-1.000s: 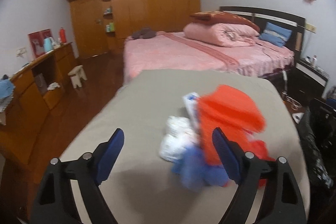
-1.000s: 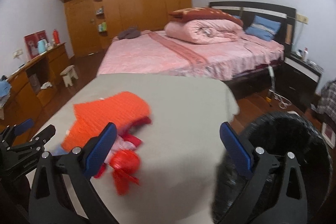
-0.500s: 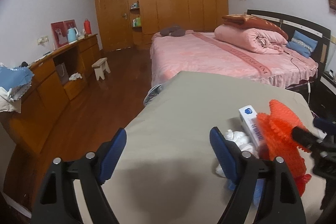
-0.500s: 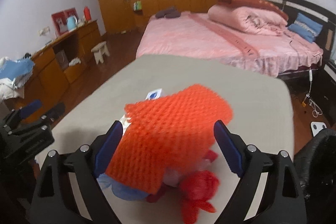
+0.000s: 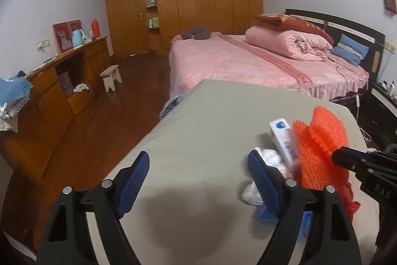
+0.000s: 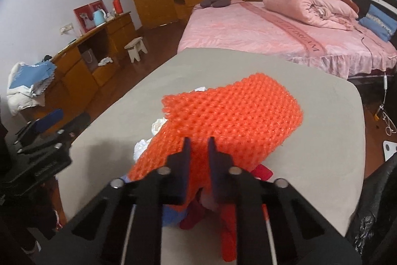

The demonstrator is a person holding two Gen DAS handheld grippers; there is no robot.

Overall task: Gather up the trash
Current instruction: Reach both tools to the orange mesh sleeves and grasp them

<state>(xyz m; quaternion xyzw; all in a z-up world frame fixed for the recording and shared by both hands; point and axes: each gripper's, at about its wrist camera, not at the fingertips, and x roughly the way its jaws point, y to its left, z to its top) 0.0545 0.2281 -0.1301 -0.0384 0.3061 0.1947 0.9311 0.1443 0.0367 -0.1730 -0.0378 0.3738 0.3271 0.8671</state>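
The right gripper [image 6: 199,148] pinched the orange foam net [image 6: 230,113] on the grey table [image 6: 322,165], above the trash pile. The left gripper [image 5: 198,168] was wide apart, holding nothing. The bed runner [image 6: 295,34] read "DREAM". A black bag [image 6: 374,210] sat by the table's right edge.

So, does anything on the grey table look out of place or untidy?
Yes. Trash lies in a loose heap: white crumpled tissue, a white box and blue scraps, with the orange foam net draped over them, pinched by the right gripper. Nothing looks spilled.
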